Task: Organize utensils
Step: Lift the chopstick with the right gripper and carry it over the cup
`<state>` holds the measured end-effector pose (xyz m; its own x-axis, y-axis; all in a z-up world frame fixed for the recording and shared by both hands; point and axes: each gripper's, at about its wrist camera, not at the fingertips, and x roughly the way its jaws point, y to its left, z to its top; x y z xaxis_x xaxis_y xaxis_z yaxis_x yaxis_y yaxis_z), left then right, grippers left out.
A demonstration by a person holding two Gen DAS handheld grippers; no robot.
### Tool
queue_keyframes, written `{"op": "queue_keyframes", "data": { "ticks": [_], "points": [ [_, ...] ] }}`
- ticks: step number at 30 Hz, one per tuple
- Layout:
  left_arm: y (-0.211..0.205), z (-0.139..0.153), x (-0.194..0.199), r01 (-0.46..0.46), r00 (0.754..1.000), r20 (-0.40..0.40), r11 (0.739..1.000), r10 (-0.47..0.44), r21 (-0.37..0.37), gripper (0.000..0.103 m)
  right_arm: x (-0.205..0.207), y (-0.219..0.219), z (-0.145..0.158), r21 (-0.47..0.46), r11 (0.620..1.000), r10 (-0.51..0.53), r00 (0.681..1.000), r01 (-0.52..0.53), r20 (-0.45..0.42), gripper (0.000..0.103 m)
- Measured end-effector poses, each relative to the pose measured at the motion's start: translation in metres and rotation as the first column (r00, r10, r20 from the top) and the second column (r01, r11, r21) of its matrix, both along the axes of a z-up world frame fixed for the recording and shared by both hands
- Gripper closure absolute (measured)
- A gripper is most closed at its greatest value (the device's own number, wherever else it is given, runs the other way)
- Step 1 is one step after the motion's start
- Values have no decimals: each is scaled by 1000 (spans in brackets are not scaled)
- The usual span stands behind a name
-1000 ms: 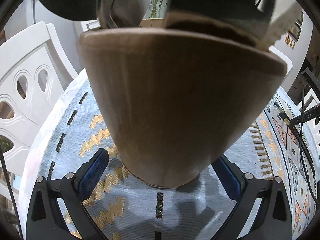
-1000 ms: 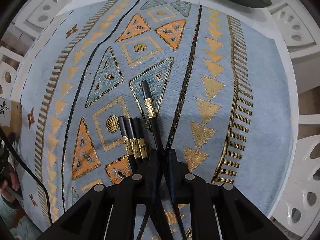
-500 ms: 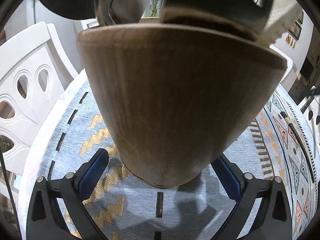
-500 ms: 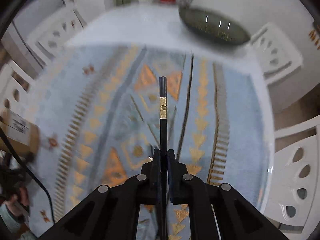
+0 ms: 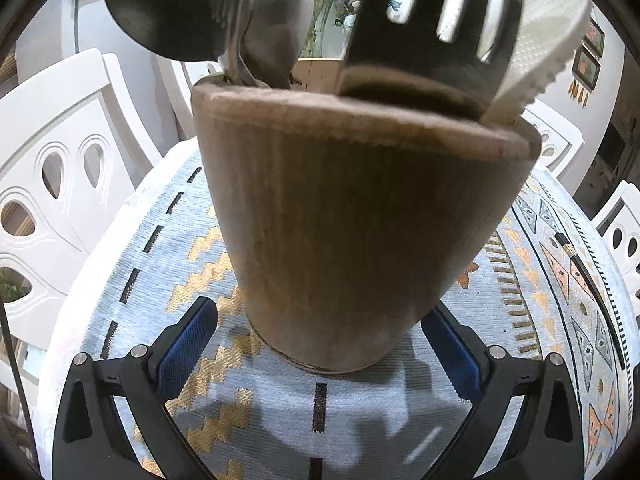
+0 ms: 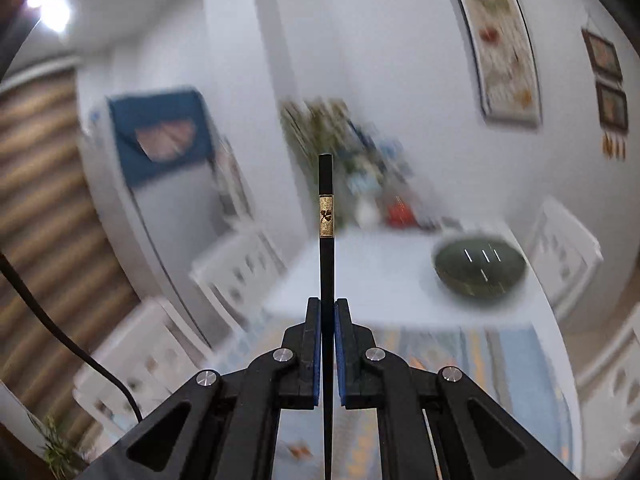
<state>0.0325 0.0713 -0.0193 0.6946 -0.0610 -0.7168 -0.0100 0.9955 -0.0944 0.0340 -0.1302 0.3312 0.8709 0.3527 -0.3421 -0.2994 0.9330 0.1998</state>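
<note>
A wooden utensil holder [image 5: 360, 224] stands on the patterned tablecloth [image 5: 160, 256] and holds a black ladle [image 5: 168, 4], a metal spoon [image 5: 276, 24], a black slotted spatula [image 5: 432, 28] and a white utensil [image 5: 536, 48]. My left gripper [image 5: 320, 344] is open, its blue pads [image 5: 188, 344] apart from the holder's base on either side. My right gripper [image 6: 328, 320] is shut on a black chopstick with a gold band [image 6: 326, 216], held upright, high above the table. More black chopsticks [image 5: 580, 264] lie on the cloth at the right.
White chairs [image 5: 56, 184] surround the table. A dark oval bowl [image 6: 480, 268] sits on the far white part of the table. A vase of flowers [image 6: 344, 152] stands beyond. A black cable [image 6: 60, 336] hangs at the left of the right wrist view.
My right gripper has lifted one chopstick off the cloth and tilted it upward, leaving the others behind. My left gripper has drawn back slightly from the holder.
</note>
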Motion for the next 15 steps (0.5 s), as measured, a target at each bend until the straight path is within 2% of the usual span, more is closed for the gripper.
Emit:
{"op": "queue_keyframes", "data": {
  "ticks": [3,6,11,15],
  "points": [
    [3,2,-4,0,1000,10,1000,0,-7,2,-4,33,24,45,999,20,996,-24,85,97],
    [5,3,-7,1,1000,14,1000,-1,-17,2,-1,66,27,67,996,43,993,-51,112,97],
    [9,4,-9,2,1000,19,1000,-1,-25,2,14,108,5,109,990,85,995,-91,58,97],
    [14,4,-10,1,1000,18,1000,0,-28,2,24,132,-21,129,989,73,997,-74,13,97]
  ]
}}
